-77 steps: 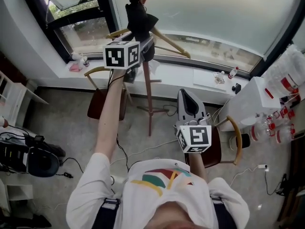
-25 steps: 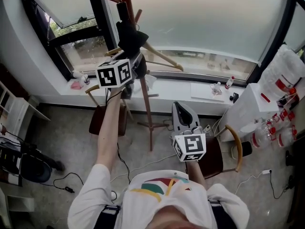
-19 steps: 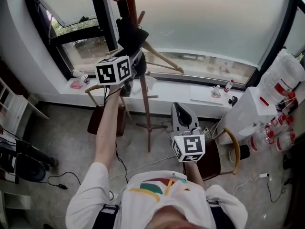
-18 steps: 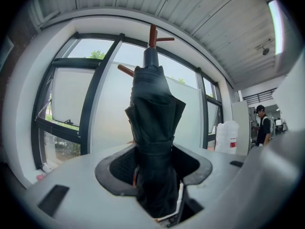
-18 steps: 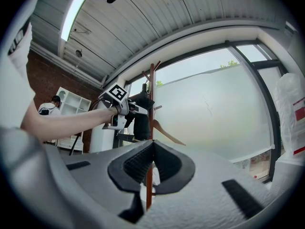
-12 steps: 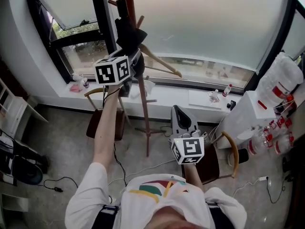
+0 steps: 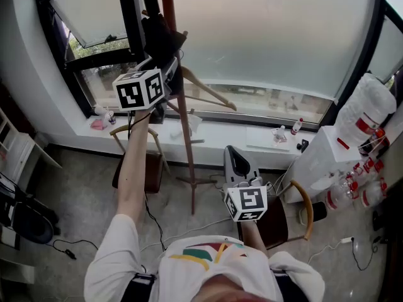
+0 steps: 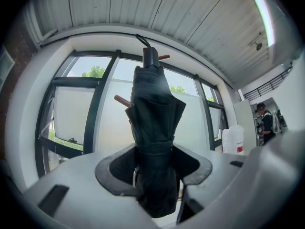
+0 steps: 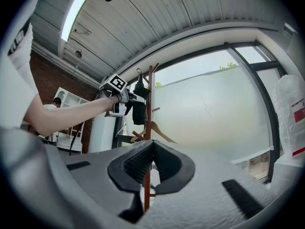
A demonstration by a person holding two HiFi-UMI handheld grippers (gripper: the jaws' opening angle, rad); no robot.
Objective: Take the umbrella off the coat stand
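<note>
Black and folded, the umbrella (image 8: pixel 153 113) stands upright between the left gripper's (image 8: pixel 155 173) jaws, which pinch its lower part. Above them its top rises beside the wooden pegs of the coat stand (image 7: pixel 184 137). The right gripper's (image 9: pixel 151 162) jaws meet at their tips with nothing between them, the stand well beyond.

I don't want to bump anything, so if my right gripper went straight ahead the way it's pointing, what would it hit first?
Probably the coat stand's pole, which sits dead centre beyond the right gripper in its own view. It stands some way off, so depth is uncertain; behind it is the window.
</note>
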